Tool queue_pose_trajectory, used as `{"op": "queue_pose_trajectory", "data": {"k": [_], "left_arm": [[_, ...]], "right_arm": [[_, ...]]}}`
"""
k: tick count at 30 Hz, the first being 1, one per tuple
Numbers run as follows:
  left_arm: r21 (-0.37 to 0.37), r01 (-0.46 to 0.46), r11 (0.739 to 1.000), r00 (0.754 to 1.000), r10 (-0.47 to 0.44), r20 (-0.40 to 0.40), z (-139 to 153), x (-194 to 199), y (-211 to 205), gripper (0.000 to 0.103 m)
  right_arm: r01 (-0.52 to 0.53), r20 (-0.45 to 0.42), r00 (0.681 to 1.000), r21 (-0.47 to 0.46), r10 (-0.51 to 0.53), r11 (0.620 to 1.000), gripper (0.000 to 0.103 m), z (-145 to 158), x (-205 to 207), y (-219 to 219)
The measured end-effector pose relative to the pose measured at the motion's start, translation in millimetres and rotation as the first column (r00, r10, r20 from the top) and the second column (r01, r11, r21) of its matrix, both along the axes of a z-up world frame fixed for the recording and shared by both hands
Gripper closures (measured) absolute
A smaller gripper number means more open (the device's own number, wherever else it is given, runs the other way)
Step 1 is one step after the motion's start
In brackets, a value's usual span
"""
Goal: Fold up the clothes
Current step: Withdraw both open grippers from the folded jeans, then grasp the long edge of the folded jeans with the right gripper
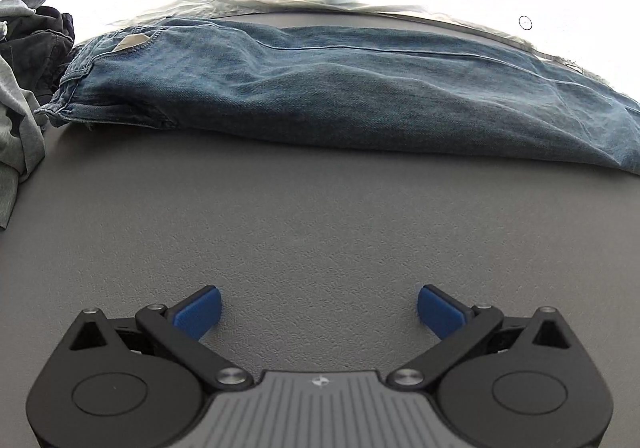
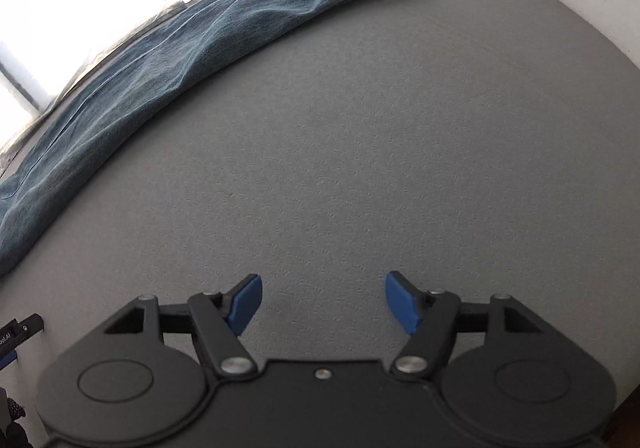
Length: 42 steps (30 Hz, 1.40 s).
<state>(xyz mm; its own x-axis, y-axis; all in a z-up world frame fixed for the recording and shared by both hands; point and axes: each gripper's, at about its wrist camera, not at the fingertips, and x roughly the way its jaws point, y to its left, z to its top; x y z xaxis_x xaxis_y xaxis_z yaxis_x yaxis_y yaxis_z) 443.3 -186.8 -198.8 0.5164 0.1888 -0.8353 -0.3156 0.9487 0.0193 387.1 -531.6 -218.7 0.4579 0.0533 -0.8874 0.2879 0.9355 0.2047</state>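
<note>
Jeans: we see blue jeans (image 1: 320,87) lying lengthwise along the far edge of the grey table (image 1: 320,228), legs stacked.
Clothes pile: heaped garments (image 1: 24,87) beside the waistband.
Left claw (image 1: 319,312): wide open, empty, above bare table.
Right claw (image 2: 324,302): wide open, empty, well apart from the jeans.

The left gripper (image 1: 319,310) has a matt black body with two round discs at its sides, silver screws at the arm joints, blue pads (image 1: 198,312) on its fingers, and a grey ribbed plate with a small round mark in the middle. The right gripper (image 2: 323,302) has the same black build, silver screws and blue pads (image 2: 245,302), but its middle plate is plain black with one small screw.
</note>
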Motion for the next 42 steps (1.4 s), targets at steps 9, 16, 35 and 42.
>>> {"op": "queue_pose_trajectory", "data": {"k": [9,16,35,42], "left_arm": [[0.006,-0.049,0.999,0.999,0.049,0.012,-1.6,-2.6,-5.2,0.0],[-0.007,-0.086,0.996,0.996,0.086,-0.031,1.7,3.5,-4.5,0.0],[-0.561,-0.04,0.827,0.987,0.119,0.104,42.3,99.7,183.5,0.036],[-0.518,-0.09,0.85,0.984,0.157,0.088,24.4,133.8,226.7,0.037]], "right_arm": [[-0.027,-0.118,0.993,-0.148,0.01,0.989,0.0,-9.1,26.1,37.6],[0.037,-0.168,0.984,-0.13,-0.059,0.991,0.0,-7.0,32.7,35.9],[0.4,-0.222,0.838,0.872,-0.498,0.284,0.08,-92.2,65.7,97.3],[0.39,-0.217,0.87,0.853,-0.443,0.347,0.092,-88.8,105.4,133.0]]}}
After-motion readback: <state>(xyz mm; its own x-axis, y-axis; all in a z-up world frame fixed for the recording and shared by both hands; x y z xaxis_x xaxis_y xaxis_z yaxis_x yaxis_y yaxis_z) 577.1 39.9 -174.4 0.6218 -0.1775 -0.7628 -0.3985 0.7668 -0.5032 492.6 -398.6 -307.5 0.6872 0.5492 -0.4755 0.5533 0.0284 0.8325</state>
